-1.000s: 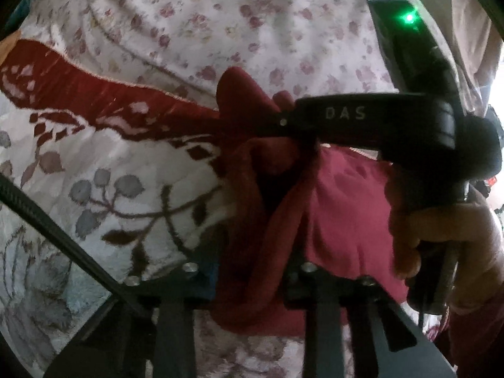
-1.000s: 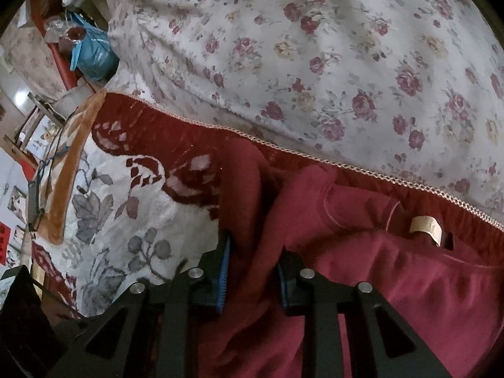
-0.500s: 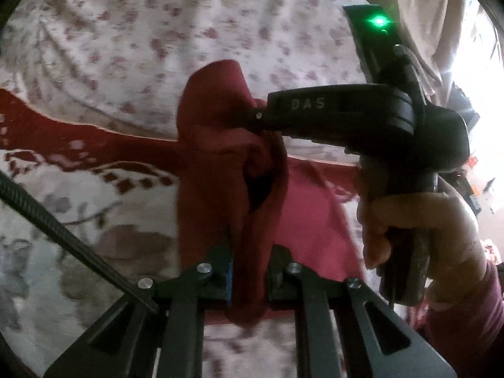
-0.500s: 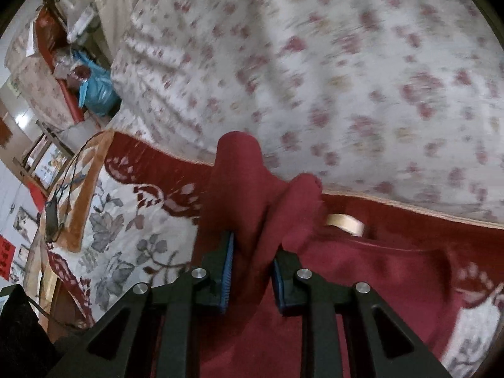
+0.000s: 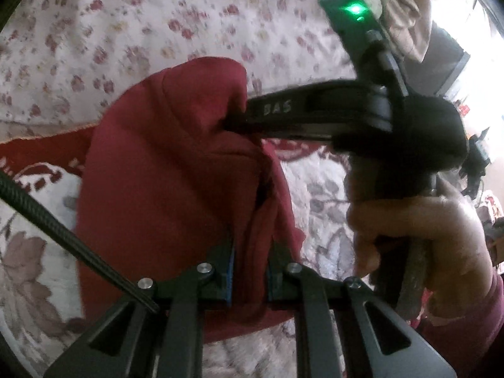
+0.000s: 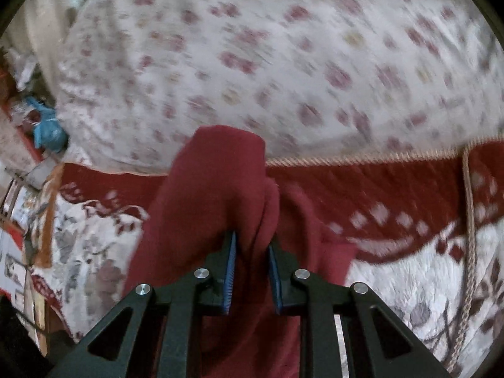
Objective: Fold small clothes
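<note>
Garment first: the dark red garment point(image 5: 163, 170) hangs bunched in the air above the patterned blanket point(image 5: 318, 189), which lies in front of the floral quilt point(image 6: 283, 56) heaped behind it. You hold it from both ends, and it droops between and below the two tools, so none of it looks laid flat yet.

Your left gripper point(image 5: 249, 271) has its blue-padded fingers point(image 5: 231, 261) drawn in on a thick ridge of the red cloth, which fills the gap between them. Your right gripper point(image 6: 250, 271) does the same in its own view: a fold of the garment runs down between its pads and spills over the top of them. From the left camera you can also see that right tool reaching in from the side, its tip buried in the upper bunch of fabric, with your right hand point(image 5: 419, 230) wrapped round the handle.

By my reading you are at the lift-and-spread step, before any real fold is made. The next move probably calls for drawing the two grips apart until the cloth hangs taut and square, then lowering it onto the blanket so an edge lands straight. Watch the bunching: with this much cloth gathered in each grip, a layer may stay twisted when you set it down.
</note>
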